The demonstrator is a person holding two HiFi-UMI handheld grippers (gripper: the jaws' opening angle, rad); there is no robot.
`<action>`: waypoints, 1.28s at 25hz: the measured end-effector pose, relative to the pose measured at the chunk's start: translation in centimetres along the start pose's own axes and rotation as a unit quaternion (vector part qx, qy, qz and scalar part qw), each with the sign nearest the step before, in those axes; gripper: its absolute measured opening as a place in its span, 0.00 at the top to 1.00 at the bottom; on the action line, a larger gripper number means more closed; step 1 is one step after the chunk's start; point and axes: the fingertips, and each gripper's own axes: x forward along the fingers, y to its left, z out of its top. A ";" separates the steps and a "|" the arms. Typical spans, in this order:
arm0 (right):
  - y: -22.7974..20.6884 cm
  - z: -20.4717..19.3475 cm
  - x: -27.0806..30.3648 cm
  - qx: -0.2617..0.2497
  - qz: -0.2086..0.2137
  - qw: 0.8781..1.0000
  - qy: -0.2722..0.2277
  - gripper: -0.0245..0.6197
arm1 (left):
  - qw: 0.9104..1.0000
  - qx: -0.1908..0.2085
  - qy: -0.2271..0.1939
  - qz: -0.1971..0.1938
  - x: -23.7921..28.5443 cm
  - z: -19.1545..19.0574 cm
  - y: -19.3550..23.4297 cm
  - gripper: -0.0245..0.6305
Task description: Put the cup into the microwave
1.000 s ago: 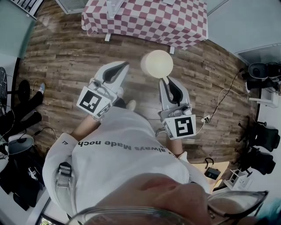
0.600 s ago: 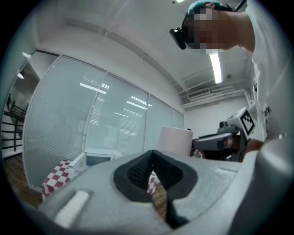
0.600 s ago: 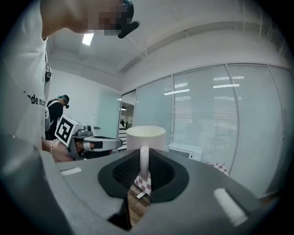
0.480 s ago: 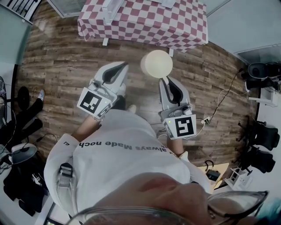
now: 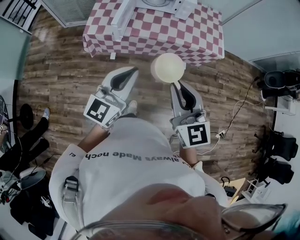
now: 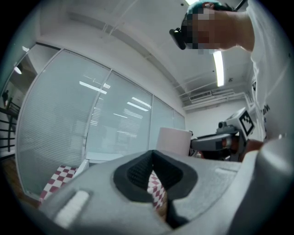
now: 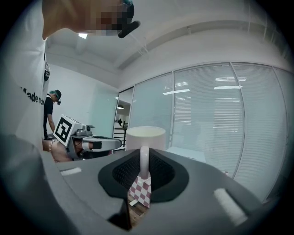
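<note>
A cream cup (image 5: 168,68) hangs in the air above the wooden floor, upright, its rim facing the head camera. My right gripper (image 5: 177,86) is shut on the cup's handle; in the right gripper view the thin white handle (image 7: 144,161) stands pinched between the jaws under the cup (image 7: 145,133). My left gripper (image 5: 133,71) is beside it to the left, shut with nothing in it. From the left gripper view (image 6: 153,170) the cup (image 6: 174,140) shows to the right. A white appliance (image 5: 180,5) sits on the checked table at the top edge, mostly cut off.
The table with a red-and-white checked cloth (image 5: 154,33) stands just ahead of the cup. Black chairs (image 5: 281,147) and a cable (image 5: 234,115) lie to the right. Another person's legs (image 5: 28,140) are at the left. Glass walls with blinds (image 7: 216,119) surround the room.
The checked table has slid down the head view and shows more of its top, nearer to the cup. Both grippers keep their pose, and the cup stays held.
</note>
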 end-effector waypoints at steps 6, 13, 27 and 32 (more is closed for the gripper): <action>0.2 0.6 5.7 0.001 -0.004 1.000 -0.002 0.90 | 1.000 0.001 -0.003 -0.005 0.3 0.3 5.8 0.96; 0.3 0.8 9.2 0.005 -0.008 1.000 -0.004 0.90 | 1.000 -0.004 0.002 -0.004 0.2 0.1 9.2 0.96; -4.0 0.6 12.7 0.003 -0.016 1.000 -0.009 0.90 | 1.000 -0.003 -0.001 -0.006 4.7 -0.2 12.5 0.96; -7.9 0.3 14.6 0.008 -0.017 1.000 -0.007 0.90 | 1.000 -0.004 0.005 -0.004 8.8 -0.5 14.2 0.96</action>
